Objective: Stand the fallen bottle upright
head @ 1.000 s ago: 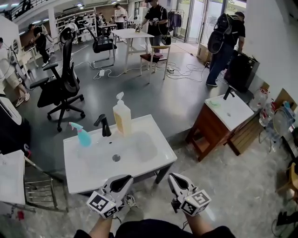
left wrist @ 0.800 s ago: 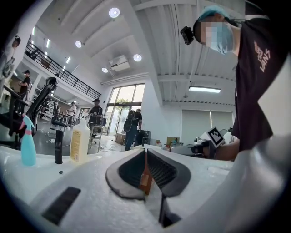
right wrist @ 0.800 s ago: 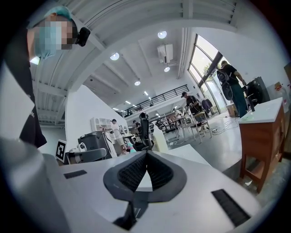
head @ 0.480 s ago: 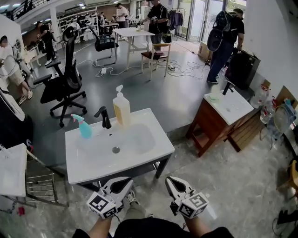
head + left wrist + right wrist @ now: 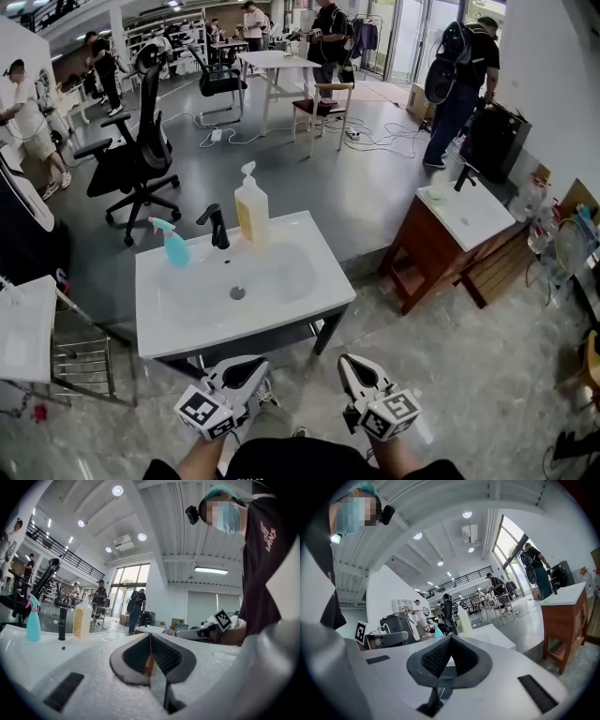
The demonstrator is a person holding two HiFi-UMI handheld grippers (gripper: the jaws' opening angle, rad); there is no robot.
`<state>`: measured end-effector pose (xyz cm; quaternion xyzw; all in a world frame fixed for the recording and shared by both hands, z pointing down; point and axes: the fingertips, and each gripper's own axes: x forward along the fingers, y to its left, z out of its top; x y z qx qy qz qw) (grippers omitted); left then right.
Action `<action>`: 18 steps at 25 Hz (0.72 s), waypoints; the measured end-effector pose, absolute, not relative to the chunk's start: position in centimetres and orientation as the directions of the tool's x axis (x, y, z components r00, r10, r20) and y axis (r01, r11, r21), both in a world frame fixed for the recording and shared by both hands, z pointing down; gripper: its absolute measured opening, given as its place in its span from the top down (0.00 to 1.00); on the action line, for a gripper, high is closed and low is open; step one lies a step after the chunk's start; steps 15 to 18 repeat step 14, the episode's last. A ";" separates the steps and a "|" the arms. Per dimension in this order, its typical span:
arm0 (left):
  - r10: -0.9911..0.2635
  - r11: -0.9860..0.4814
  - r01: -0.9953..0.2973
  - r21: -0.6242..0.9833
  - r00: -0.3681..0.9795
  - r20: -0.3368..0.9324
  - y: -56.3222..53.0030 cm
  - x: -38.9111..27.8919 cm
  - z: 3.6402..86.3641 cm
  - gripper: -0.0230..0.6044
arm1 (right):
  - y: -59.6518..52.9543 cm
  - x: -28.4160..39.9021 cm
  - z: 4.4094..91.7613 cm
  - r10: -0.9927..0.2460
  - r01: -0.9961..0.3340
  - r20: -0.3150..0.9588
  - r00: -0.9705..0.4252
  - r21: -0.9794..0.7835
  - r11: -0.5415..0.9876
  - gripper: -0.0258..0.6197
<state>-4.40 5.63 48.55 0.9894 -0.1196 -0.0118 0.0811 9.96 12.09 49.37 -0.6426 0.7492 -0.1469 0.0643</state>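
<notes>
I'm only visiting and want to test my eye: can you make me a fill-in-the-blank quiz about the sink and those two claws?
The spray bottle on the sink is coloured ____.
The pump bottle beside the black faucet stands ____, not fallen.
The left claw and the right claw both have their jaws ____.
Missing words: blue; upright; shut.

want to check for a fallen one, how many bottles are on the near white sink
2. A teal spray bottle stands left of the black faucet, a yellow pump bottle right of it. Both look upright; none seems hidden.
</notes>
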 end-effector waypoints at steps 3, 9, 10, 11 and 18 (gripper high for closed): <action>-0.247 -0.954 -0.243 0.174 0.969 -0.002 5.7 -4.7 48.8 0.93 | 12.1 10.0 49.5 -0.981 -0.944 0.091 -0.169 -0.302 0.135 0.96; -0.243 -0.955 -0.240 0.177 0.970 0.003 6.0 -3.9 48.7 0.93 | 12.3 10.6 49.4 -0.981 -0.941 0.087 -0.171 -0.311 0.136 0.96; -0.239 -0.956 -0.236 0.174 0.971 0.005 6.1 -3.6 48.6 0.93 | 12.3 10.8 49.4 -0.981 -0.940 0.086 -0.171 -0.313 0.137 0.96; -0.235 -0.957 -0.233 0.171 0.972 0.006 6.2 -3.4 48.6 0.93 | 12.4 10.9 49.3 -0.982 -0.940 0.084 -0.170 -0.313 0.136 0.96; -0.224 -0.962 -0.223 0.160 0.974 0.011 6.5 -2.7 48.5 0.93 | 12.6 11.4 49.0 -0.984 -0.940 0.077 -0.163 -0.314 0.132 0.96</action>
